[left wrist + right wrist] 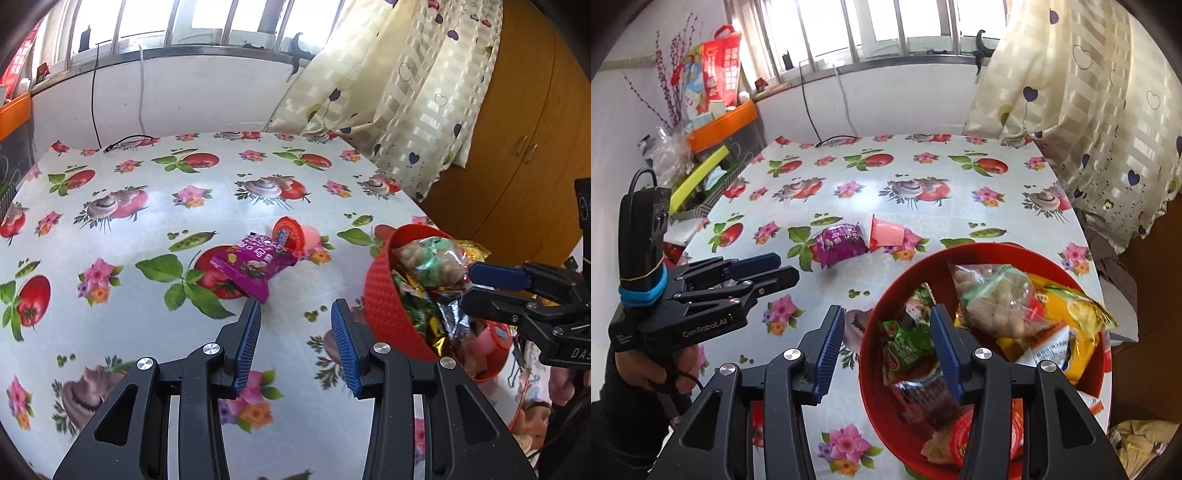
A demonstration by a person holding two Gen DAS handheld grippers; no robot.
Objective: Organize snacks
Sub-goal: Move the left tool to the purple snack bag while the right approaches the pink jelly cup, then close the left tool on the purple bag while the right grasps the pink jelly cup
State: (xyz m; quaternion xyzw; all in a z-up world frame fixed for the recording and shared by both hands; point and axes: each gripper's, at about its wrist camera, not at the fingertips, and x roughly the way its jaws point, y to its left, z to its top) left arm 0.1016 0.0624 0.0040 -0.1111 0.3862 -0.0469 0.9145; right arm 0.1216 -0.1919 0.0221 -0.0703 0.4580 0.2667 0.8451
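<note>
Both grippers empty w/ jaws apart: right gripper point(886, 349) over the red bowl point(871, 373) (prob just dropping), left gripper point(295, 345) lined up on the purple packet point(251, 267).

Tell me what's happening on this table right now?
A person with a tool in each hand is gathering snacks into a red bowl, already heaped with packets. The right tool is open at the bowl's rim, holding nothing. The left tool is open and empty, pointed at a purple packet and a pink jelly cup on the table.
</note>
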